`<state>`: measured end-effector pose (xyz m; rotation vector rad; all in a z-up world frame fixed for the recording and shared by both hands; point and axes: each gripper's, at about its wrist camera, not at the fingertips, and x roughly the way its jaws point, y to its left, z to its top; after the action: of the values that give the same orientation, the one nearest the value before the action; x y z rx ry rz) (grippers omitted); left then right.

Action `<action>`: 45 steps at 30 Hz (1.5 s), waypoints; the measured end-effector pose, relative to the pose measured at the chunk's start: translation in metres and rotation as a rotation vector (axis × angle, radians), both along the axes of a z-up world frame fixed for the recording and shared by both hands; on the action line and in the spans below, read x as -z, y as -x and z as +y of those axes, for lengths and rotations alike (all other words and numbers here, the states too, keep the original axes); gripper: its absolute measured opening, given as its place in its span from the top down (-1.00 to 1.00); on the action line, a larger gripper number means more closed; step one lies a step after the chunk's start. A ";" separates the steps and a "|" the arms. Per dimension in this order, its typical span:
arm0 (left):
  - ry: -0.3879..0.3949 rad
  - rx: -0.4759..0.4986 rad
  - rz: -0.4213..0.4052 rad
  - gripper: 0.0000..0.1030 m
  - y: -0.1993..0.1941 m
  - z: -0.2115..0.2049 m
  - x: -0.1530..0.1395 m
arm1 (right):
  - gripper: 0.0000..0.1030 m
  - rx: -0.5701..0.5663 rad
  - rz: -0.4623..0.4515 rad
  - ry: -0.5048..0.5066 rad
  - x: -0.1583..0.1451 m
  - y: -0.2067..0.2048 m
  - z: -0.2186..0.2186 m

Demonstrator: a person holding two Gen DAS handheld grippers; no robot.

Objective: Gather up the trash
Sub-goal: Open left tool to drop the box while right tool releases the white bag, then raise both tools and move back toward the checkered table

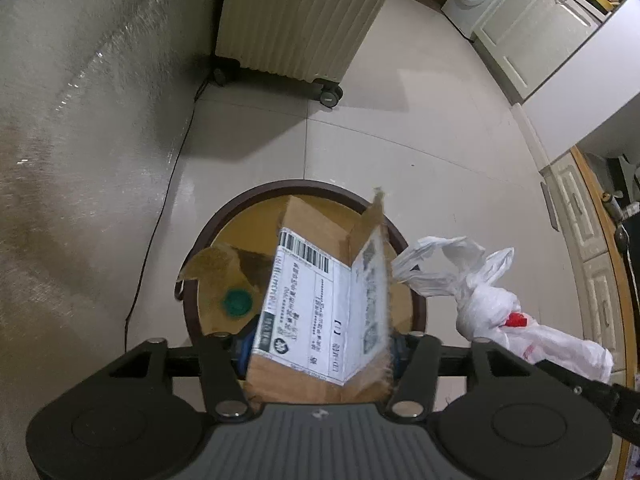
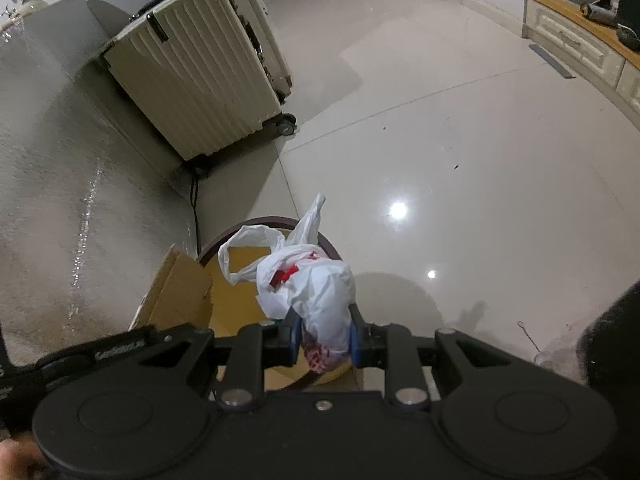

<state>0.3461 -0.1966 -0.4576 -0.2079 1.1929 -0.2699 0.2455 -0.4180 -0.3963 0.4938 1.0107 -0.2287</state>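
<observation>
I am holding two black hand-held grippers above a round bin with a dark brown rim (image 1: 208, 232) standing on pale glossy floor tiles (image 1: 420, 140), just beside a grey wall.

My left gripper (image 1: 320, 350) is standing part-way spread around a flattened brown cardboard box with a white barcode shipping label (image 1: 316, 300). The box is sitting between the blue pads, tilted, its far end already over the bin's mouth. I cannot tell whether the pads are pressing on it or have let go.

My right gripper (image 2: 324, 338) is pinching a knotted white plastic bag with something red inside (image 2: 320, 292), its loose handles flopping over the bin's far rim.

Inside the bin I am seeing a round green lid (image 1: 238, 302) and a torn scrap of cardboard. A cream ribbed suitcase on wheels (image 1: 296, 20) is standing well beyond.

Risks, as I judge them: the box looks wide for the opening, so it could catch on the rim and tip out onto the floor. The bag is hanging near the rim's edge, so releasing it there could drop it outside. The two loads are close together and could knock each other aside.
</observation>
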 end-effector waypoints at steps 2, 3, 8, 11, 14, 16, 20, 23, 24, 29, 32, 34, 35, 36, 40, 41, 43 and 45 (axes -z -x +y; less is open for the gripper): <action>-0.019 0.004 0.019 -0.34 -0.007 0.000 0.009 | 0.54 0.000 0.002 0.001 0.007 -0.008 0.003; -0.033 0.011 0.027 -0.46 -0.009 0.000 0.012 | 0.54 -0.001 0.005 0.003 0.009 -0.012 0.004; -0.075 0.037 0.028 -0.65 -0.005 0.008 0.019 | 0.54 -0.021 0.024 0.018 0.023 -0.033 0.009; -0.102 0.051 0.029 -0.65 0.000 0.010 0.020 | 0.54 -0.037 0.037 0.028 0.030 -0.045 0.014; -0.133 0.076 0.039 -0.65 0.006 0.010 0.022 | 0.53 -0.052 0.044 0.024 0.035 -0.055 0.020; -0.159 0.088 0.043 -0.65 0.011 0.012 0.022 | 0.52 -0.063 0.046 0.019 0.037 -0.062 0.025; -0.184 0.092 0.066 -0.69 0.016 0.017 0.024 | 0.40 -0.086 0.034 -0.027 0.041 -0.071 0.031; -0.194 0.090 0.074 -0.80 0.021 0.023 0.020 | -0.27 -0.106 0.018 -0.053 0.050 -0.075 0.036; -0.199 0.092 0.072 -0.84 0.022 0.024 0.019 | -0.57 -0.108 0.037 -0.038 0.054 -0.074 0.037; -0.219 0.097 0.065 -0.93 0.026 0.025 0.012 | -0.57 -0.133 0.094 0.025 0.066 -0.061 0.040; -0.223 0.100 0.063 -0.99 0.027 0.024 0.008 | -0.57 -0.149 0.111 0.034 0.068 -0.053 0.037; -0.226 0.098 0.061 -1.00 0.028 0.024 0.004 | -0.57 -0.157 0.113 0.037 0.066 -0.049 0.034; -0.228 0.095 0.062 -1.00 0.028 0.024 0.002 | -0.58 -0.161 0.113 0.036 0.064 -0.047 0.033; -0.229 0.092 0.063 -1.00 0.028 0.025 0.000 | -0.58 -0.165 0.113 0.034 0.062 -0.044 0.032; -0.243 0.083 0.049 -1.00 0.028 0.026 -0.008 | -0.61 -0.186 0.107 0.042 0.054 -0.039 0.032; -0.246 0.080 0.045 -1.00 0.029 0.026 -0.011 | -0.64 -0.191 0.106 0.047 0.052 -0.037 0.032; -0.254 0.073 0.039 -1.00 0.030 0.028 -0.016 | -0.67 -0.199 0.104 0.053 0.049 -0.037 0.033; -0.263 0.070 0.036 -1.00 0.030 0.028 -0.020 | -0.72 -0.208 0.097 0.050 0.045 -0.035 0.033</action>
<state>0.3156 -0.1684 -0.4373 0.0584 1.2598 -0.1681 0.2803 -0.3850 -0.4409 0.3321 1.1404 -0.0924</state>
